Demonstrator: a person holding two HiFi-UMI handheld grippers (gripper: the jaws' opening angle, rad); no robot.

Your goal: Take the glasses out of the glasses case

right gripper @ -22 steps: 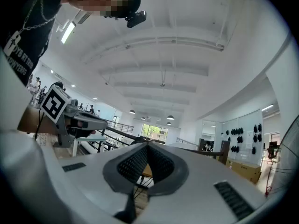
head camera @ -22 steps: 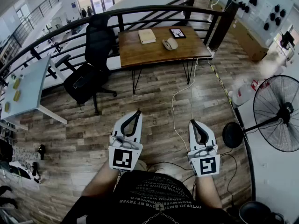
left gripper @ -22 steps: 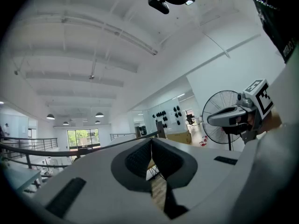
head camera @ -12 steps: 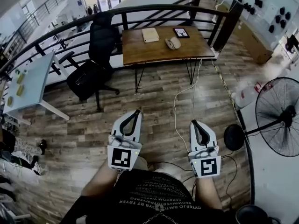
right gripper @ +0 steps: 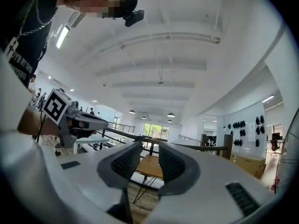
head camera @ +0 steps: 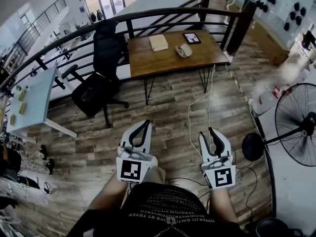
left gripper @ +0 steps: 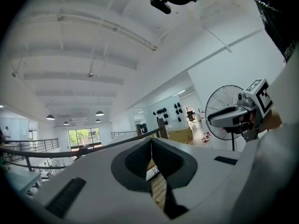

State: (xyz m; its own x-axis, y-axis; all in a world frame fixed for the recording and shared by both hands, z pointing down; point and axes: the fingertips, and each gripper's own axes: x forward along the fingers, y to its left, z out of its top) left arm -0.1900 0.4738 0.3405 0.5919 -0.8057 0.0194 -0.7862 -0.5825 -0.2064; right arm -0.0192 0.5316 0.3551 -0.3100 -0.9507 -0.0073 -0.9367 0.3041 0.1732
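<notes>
A pale oval glasses case (head camera: 183, 50) lies shut on the wooden desk (head camera: 163, 60), far ahead of both grippers; no glasses show. I hold both grippers level at waist height over the plank floor, well short of the desk. The tips of my left gripper (head camera: 146, 124) meet, so it is shut with nothing in it, which the left gripper view confirms (left gripper: 151, 141). My right gripper (head camera: 207, 132) stands open and empty; in the right gripper view (right gripper: 150, 148) a clear gap runs between its ribbed pads (right gripper: 126, 161).
A tan notebook (head camera: 159, 42) and a tablet (head camera: 191, 37) share the desk. A black office chair (head camera: 101, 78) stands left of it, a dark railing (head camera: 148, 15) behind. A standing fan (head camera: 298, 125) is at right, cables (head camera: 195, 107) trail on the floor, a white table (head camera: 29, 100) at left.
The right gripper's jaws, together before, now stand apart. Both grippers sit slightly lower in the head view. The left gripper stays shut.
</notes>
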